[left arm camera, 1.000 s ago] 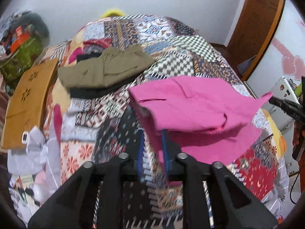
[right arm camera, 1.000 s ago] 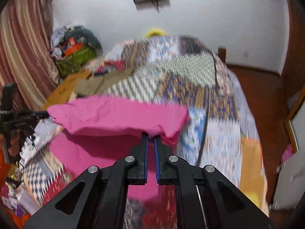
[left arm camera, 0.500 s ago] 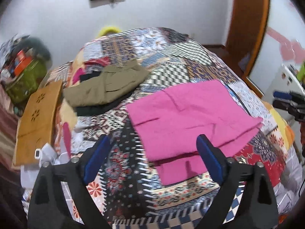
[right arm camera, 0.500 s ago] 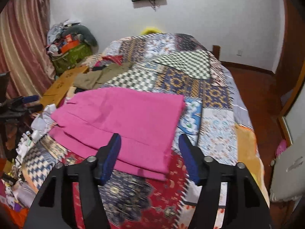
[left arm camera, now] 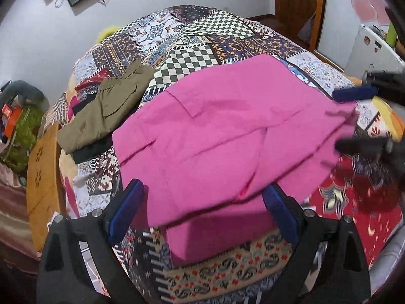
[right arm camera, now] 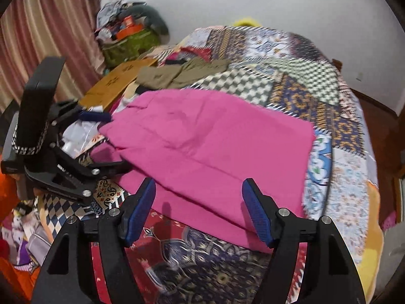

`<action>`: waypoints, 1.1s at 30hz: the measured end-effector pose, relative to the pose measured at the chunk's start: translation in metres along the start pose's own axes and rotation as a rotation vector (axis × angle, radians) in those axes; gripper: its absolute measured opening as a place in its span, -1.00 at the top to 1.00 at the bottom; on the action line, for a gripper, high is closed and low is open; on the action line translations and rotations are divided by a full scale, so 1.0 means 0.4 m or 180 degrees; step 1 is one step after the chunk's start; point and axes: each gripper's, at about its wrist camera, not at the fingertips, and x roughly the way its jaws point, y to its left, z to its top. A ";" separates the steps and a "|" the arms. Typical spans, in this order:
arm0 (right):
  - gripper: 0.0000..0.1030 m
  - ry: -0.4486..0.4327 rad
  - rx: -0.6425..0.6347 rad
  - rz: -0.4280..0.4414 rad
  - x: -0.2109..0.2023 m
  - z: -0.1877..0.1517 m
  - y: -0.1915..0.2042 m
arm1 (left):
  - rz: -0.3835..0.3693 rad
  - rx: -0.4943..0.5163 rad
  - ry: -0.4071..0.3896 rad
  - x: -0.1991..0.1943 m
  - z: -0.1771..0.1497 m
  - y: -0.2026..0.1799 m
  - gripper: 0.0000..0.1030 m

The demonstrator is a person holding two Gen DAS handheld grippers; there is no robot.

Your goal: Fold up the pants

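The pink pants (left arm camera: 222, 136) lie folded over on the patchwork bedspread (left arm camera: 192, 53), the upper layer offset above the lower one. My left gripper (left arm camera: 202, 212) is open, with its near edge of the pants between its blue pads, not gripped. My right gripper (right arm camera: 200, 210) is open at the opposite edge of the pants (right arm camera: 215, 141). Each gripper shows in the other's view: the right one (left arm camera: 359, 116) open at the pants' right corner, the left one (right arm camera: 106, 141) open at their left corner.
Folded olive pants (left arm camera: 106, 103) lie on a dark garment further back on the bed, also in the right wrist view (right arm camera: 177, 73). An orange-brown board (left arm camera: 43, 167) leans at the bed's left side. A green bag with clutter (right arm camera: 129, 40) stands by the curtain.
One second ago both grippers were shut on the pink pants, holding the top layer up. They have let go and opened wide, and the cloth now lies on the bed.
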 end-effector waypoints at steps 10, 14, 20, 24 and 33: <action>0.06 -0.0020 -0.0187 0.0066 0.084 0.031 0.027 | -0.0376 -0.0215 -0.0093 -0.019 0.053 0.037 -0.83; 0.75 -0.0095 -0.0110 0.0103 0.075 0.047 0.019 | -0.0525 -0.0149 -0.0060 -0.012 0.035 0.013 -0.45; 0.86 -0.0268 -0.0182 0.0124 0.024 0.049 0.033 | -0.0337 -0.0074 -0.0069 -0.015 0.021 -0.007 0.56; 0.86 -0.0287 -0.0315 0.0063 -0.002 0.031 0.045 | -0.0417 -0.0081 -0.0190 -0.061 0.012 -0.011 0.61; 0.86 -0.0108 -0.0174 0.0066 -0.015 -0.024 0.021 | -0.0553 -0.0071 -0.0002 -0.059 -0.034 -0.059 0.55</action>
